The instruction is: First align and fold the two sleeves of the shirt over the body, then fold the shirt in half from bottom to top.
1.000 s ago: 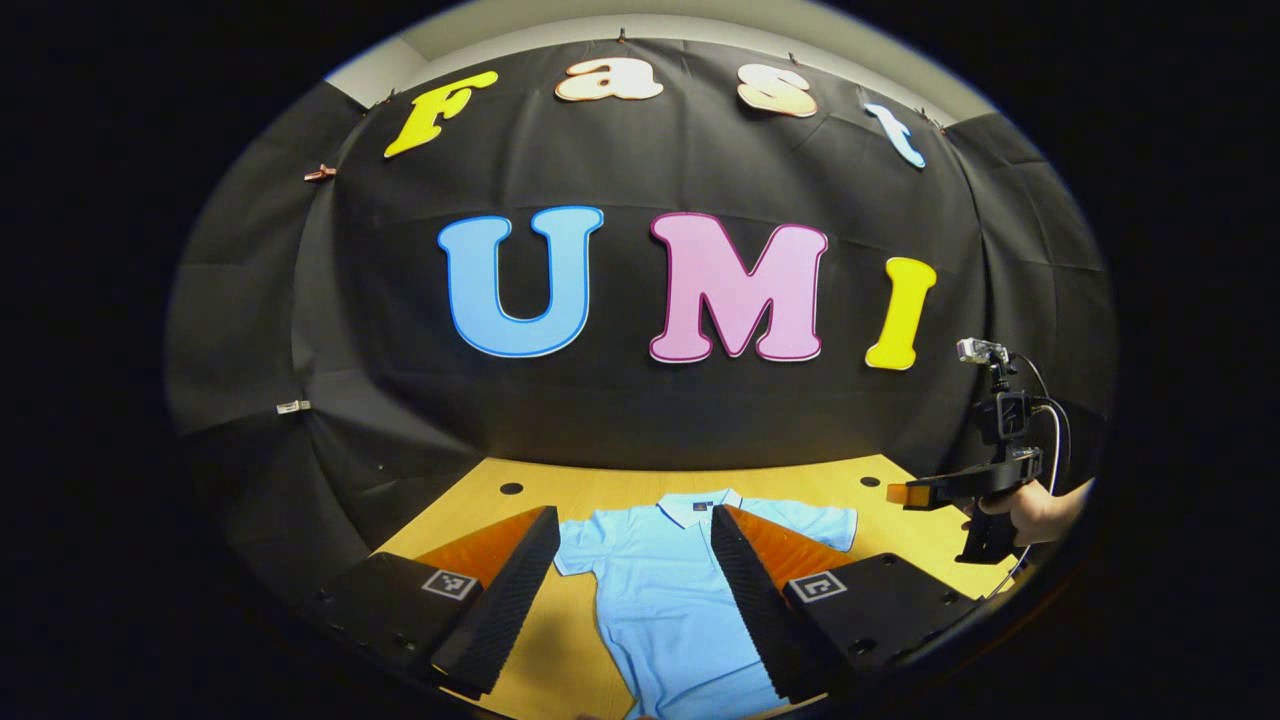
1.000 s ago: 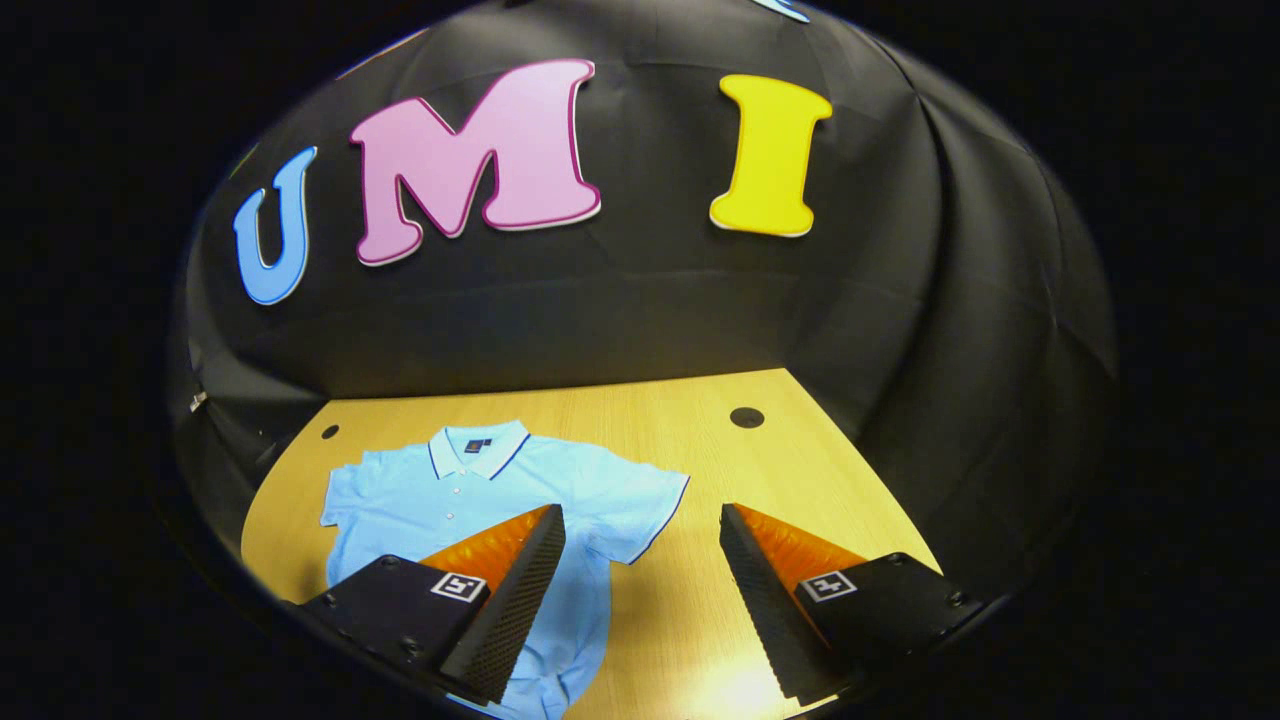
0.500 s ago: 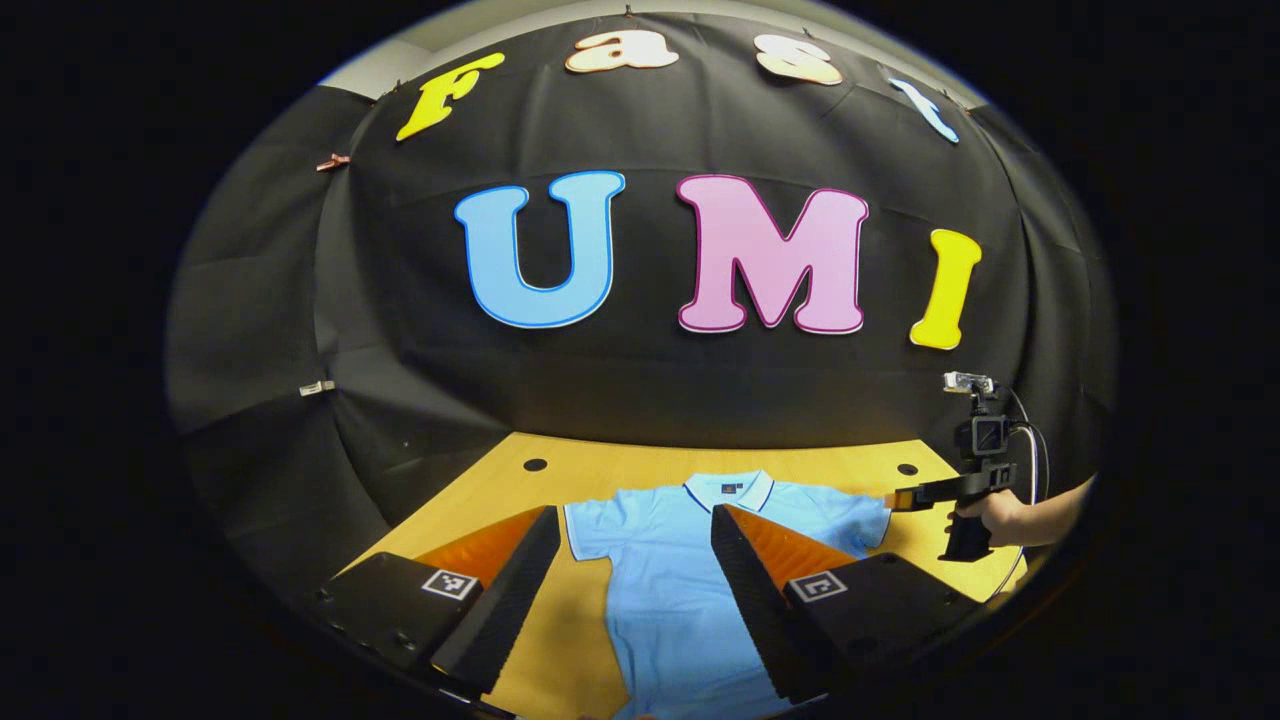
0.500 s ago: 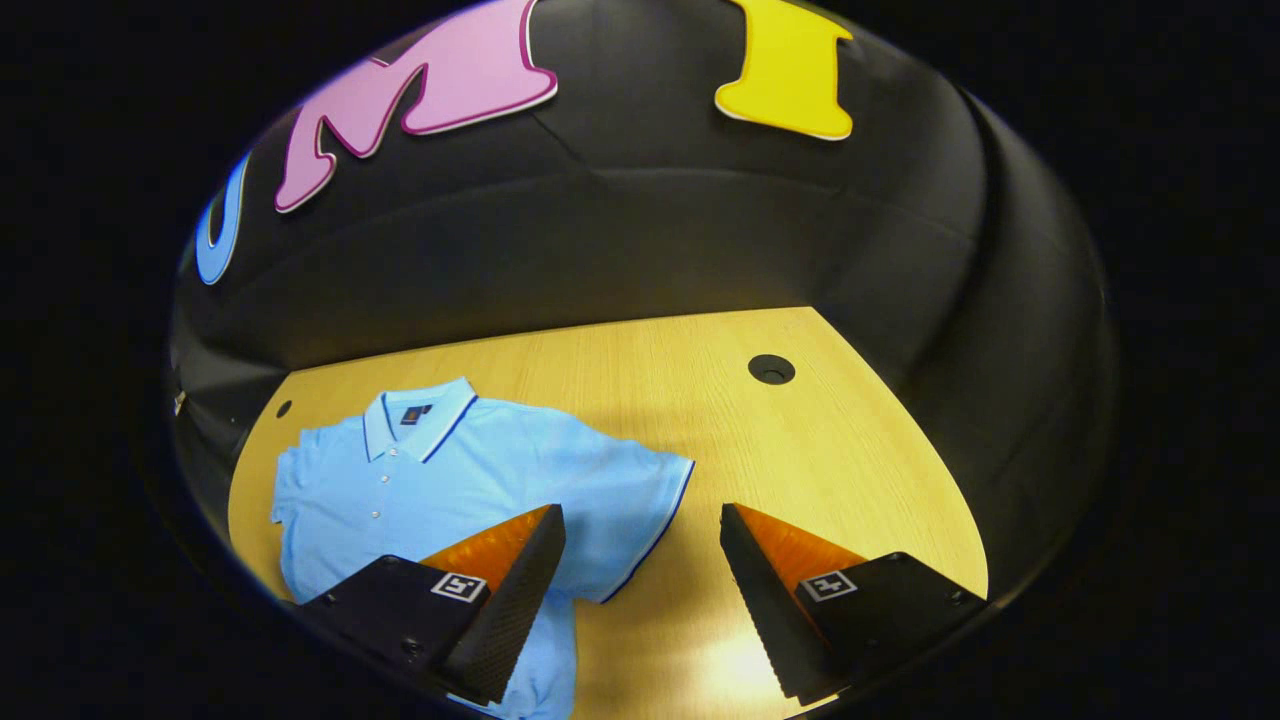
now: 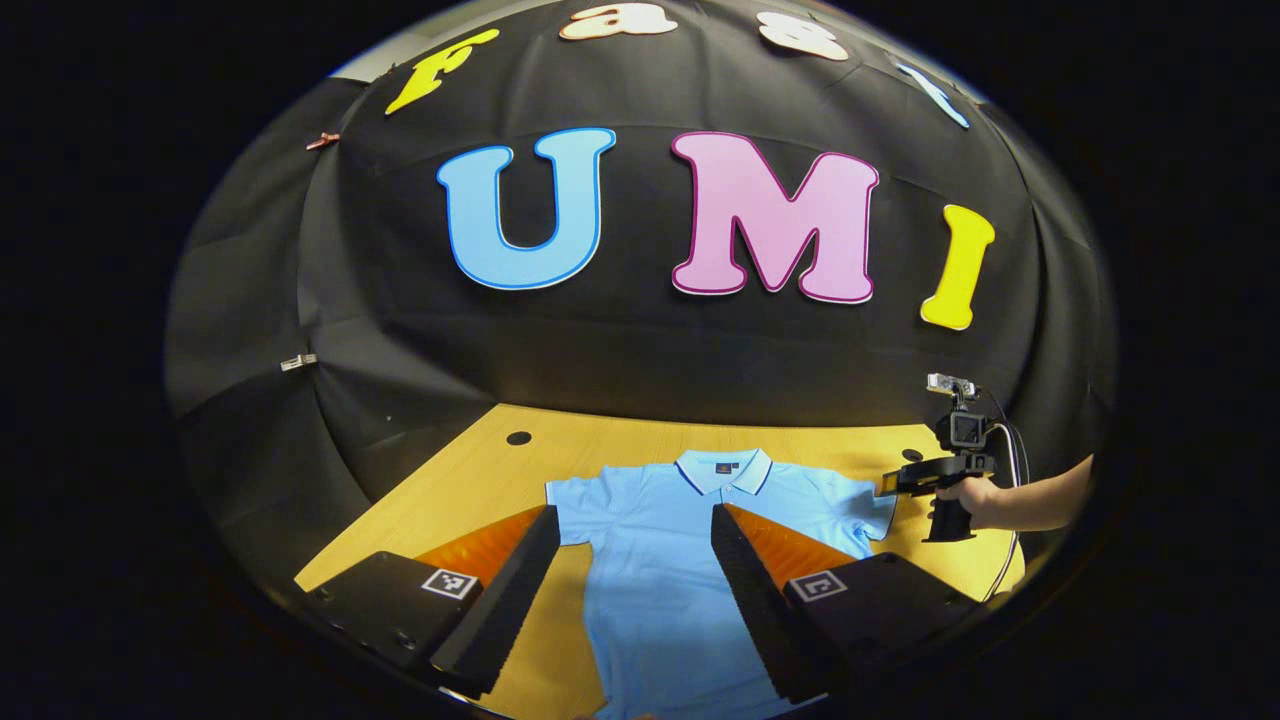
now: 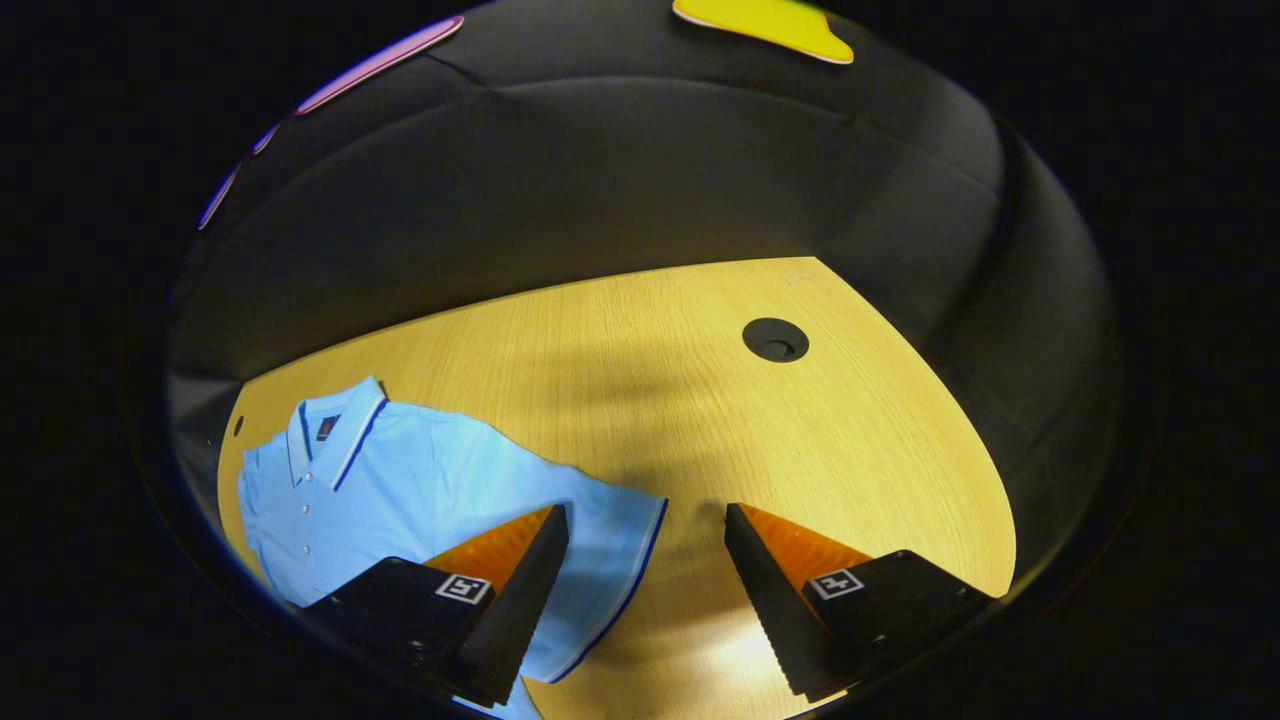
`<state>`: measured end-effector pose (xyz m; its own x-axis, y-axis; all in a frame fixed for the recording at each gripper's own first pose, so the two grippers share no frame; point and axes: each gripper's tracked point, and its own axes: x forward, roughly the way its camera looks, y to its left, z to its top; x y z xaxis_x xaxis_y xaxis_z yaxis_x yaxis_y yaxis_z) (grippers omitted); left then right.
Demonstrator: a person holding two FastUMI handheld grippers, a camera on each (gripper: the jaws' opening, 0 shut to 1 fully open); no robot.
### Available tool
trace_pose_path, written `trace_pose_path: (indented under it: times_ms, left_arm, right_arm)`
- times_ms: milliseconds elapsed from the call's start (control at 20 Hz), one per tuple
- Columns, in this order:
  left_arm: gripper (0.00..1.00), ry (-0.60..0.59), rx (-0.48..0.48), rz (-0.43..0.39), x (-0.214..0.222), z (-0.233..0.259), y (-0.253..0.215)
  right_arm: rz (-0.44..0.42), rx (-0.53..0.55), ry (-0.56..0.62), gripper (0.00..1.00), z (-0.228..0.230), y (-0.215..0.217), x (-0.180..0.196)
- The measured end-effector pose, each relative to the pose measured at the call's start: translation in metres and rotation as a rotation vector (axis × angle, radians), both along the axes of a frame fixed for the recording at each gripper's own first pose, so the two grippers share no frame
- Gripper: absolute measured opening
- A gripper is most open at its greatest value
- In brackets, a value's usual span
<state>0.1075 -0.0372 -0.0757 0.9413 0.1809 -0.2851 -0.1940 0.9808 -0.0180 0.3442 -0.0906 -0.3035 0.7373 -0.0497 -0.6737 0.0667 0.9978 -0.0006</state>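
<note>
A light blue polo shirt (image 5: 660, 560) with a dark-trimmed collar lies flat and face up on the wooden table (image 5: 470, 480), both short sleeves spread out. My left gripper (image 5: 634, 520) is open above the shirt's chest, its fingers apart. In the left gripper view the right gripper (image 5: 900, 482), held by a hand (image 5: 975, 495), sits at the tip of the shirt's right sleeve. In the right gripper view the shirt (image 6: 400, 490) lies at the left, and the right gripper (image 6: 646, 522) is open low over the dark-trimmed cuff of that sleeve (image 6: 610, 540), nothing between its fingers.
The table (image 6: 700, 420) has round cable holes, one (image 6: 775, 340) at the far right and another (image 5: 518, 438) at the far left. Black cloth walls close in the back and sides. Bare wood lies to the right of the sleeve.
The right gripper has dropped and tilted down toward the right sleeve's cuff, which now lies between its fingers' line. The left gripper has drifted forward over the shirt's chest.
</note>
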Motion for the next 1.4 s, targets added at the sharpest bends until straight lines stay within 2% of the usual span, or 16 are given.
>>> trace_pose_path:
  times_ms: [200,250,350,400,450,500,550,750,950,1150,1400]
  left_arm:
    - [0.97,0.001,-0.02,0.014,0.009,-0.004,0.001]
    - [0.97,0.001,-0.024,0.018,0.01,-0.005,0.003]
    - [0.97,0.004,-0.032,0.023,0.01,-0.007,0.003]
    - [0.97,0.007,-0.036,0.024,0.01,-0.008,0.003]
    - [0.97,0.009,-0.039,0.026,0.009,-0.01,0.003]
    - [0.97,0.011,-0.04,0.028,0.008,-0.012,0.004]
    - [0.97,0.015,-0.042,0.033,0.007,-0.013,0.006]
    - [0.97,0.018,-0.061,0.056,0.0,-0.018,0.011]
    - [0.97,0.02,-0.072,0.086,-0.009,-0.022,0.02]
    - [0.97,0.021,-0.078,0.116,-0.018,-0.027,0.028]
    - [0.97,0.025,-0.072,0.138,-0.028,-0.032,0.036]
  right_arm:
    - [0.033,-0.035,-0.018,0.98,0.0,0.008,0.009]
    - [0.033,-0.034,-0.009,0.88,-0.002,0.012,0.008]
    - [0.038,-0.023,-0.012,0.46,-0.003,0.02,0.011]
    - [0.04,-0.019,-0.014,0.45,-0.002,0.022,0.011]
    - [0.038,-0.019,-0.012,0.21,-0.001,0.023,0.01]
    - [0.039,-0.019,-0.012,0.18,-0.002,0.027,0.011]
    - [0.045,-0.025,-0.016,0.07,-0.001,0.027,0.011]
    - [0.082,-0.047,-0.027,0.07,0.005,0.032,0.01]
    - [0.125,-0.035,-0.061,0.07,0.032,0.052,0.012]
    - [0.218,-0.017,-0.109,0.07,0.064,0.1,0.014]
    - [0.338,0.001,-0.102,0.07,0.063,0.178,0.001]
